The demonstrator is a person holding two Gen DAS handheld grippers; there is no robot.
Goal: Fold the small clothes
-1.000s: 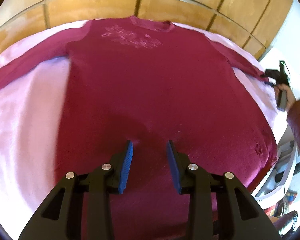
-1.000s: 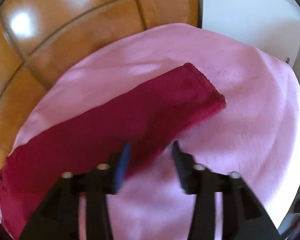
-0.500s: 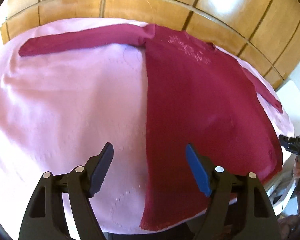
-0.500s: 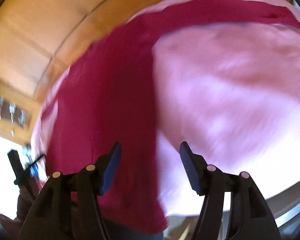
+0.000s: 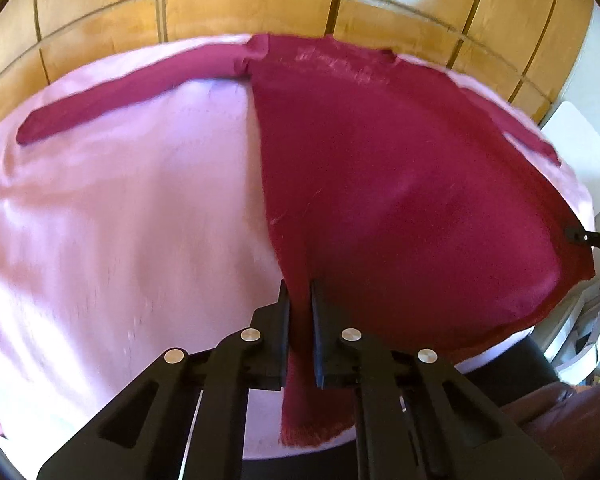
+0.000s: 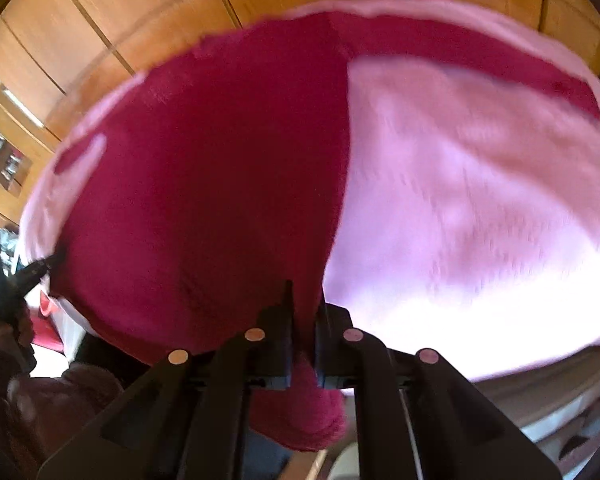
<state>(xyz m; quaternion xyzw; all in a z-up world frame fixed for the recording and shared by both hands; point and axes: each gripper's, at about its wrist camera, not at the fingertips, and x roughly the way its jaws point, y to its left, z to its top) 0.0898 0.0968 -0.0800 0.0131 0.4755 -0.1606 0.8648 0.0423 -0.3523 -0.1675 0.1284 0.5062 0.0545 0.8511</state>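
A: Item one, the sweater [image 5: 400, 184]. Where is it laid?

B: Spread flat on a pink cloth [image 5: 120, 220], neckline at the far edge, both sleeves stretched out sideways. The hem hangs toward the near edge. A wooden floor [image 5: 260, 12] is seen beyond the cloth.

A: Item two, the left gripper [image 5: 299, 292]?

B: Closed on the sweater's left side edge, near the hem. Fabric is pinched between the pads, and a strip of hem is seen hanging below them.

A: Item three, the right gripper [image 6: 303, 298]?

B: Likewise clamped, on the opposite side edge by the hem. A bunch of fabric is held between the fingers and droops beneath. This view is blurred.

A: Are the two seen together?

B: Each tip is caught at the margin of the other's view, at opposite lower corners of the sweater.
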